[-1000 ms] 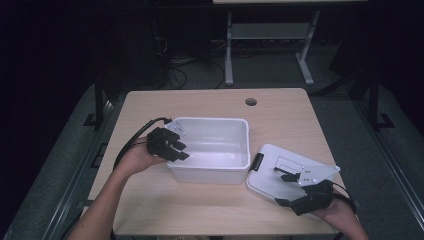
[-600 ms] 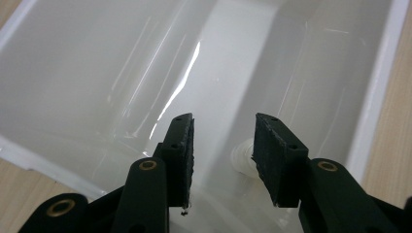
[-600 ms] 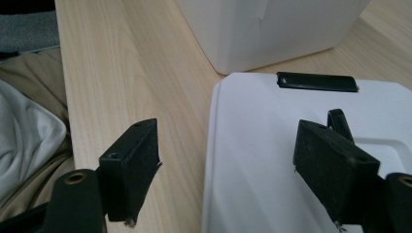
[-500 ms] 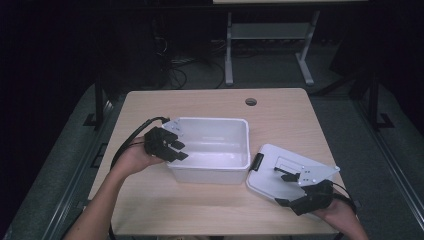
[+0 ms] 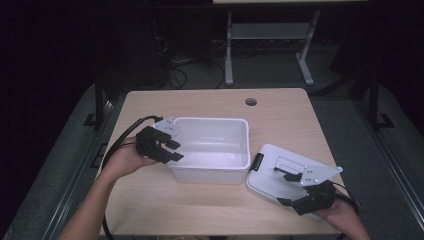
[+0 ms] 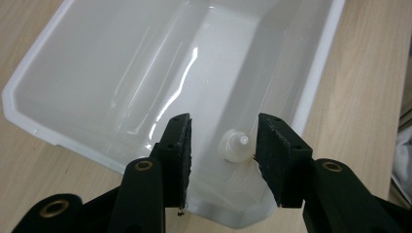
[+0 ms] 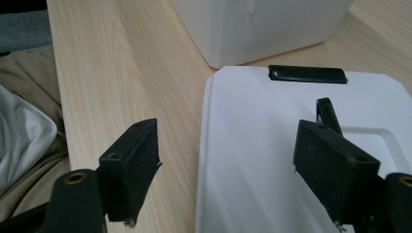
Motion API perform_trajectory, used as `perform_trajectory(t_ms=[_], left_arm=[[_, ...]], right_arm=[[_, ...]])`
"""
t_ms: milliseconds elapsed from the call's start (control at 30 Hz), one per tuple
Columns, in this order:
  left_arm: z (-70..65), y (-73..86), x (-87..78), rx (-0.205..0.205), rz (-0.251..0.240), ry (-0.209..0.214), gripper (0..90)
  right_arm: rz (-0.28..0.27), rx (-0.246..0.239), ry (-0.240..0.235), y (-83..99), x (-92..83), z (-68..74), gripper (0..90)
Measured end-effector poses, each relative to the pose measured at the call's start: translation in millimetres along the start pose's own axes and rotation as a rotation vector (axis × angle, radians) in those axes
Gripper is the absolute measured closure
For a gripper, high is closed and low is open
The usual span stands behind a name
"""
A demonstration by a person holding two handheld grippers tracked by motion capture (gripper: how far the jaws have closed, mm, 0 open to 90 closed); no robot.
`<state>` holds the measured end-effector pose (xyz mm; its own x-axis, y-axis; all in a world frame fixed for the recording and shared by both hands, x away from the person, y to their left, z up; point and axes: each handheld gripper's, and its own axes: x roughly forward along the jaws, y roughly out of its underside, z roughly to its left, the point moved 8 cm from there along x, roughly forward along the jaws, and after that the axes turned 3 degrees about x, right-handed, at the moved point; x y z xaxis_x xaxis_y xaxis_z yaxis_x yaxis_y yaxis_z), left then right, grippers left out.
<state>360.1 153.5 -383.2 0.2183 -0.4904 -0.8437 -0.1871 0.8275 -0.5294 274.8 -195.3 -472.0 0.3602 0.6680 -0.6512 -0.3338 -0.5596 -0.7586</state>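
White plastic bin (image 5: 212, 147) is sitting mid-surface (image 5: 210, 102), its lid (image 5: 280, 172) lying flat just beside it. The left hand-held gripper (image 6: 223, 145), jaws parted, has been edging outward at the bin's rim and is now framing a small white cap (image 6: 233, 145) inside. The right hand-held gripper (image 7: 226, 160) is staying open, straddling the lid's edge, probably readying a lift

bin (image 5: 212, 149) mid-table (image 5: 210, 102), lid (image 5: 280, 172) just right of it, small bottle (image 6: 235, 145) inside the bin
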Motion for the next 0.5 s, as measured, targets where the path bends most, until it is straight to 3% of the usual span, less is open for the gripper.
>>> perform_trajectory(t_ms=[500], left_arm=[[-6.8,11.0,-27.3,-0.017,-0.02,-0.028,56.0]], right_arm=[[-0.001,-0.007,0.007,-1.9,-2.5,-0.6,24.1]])
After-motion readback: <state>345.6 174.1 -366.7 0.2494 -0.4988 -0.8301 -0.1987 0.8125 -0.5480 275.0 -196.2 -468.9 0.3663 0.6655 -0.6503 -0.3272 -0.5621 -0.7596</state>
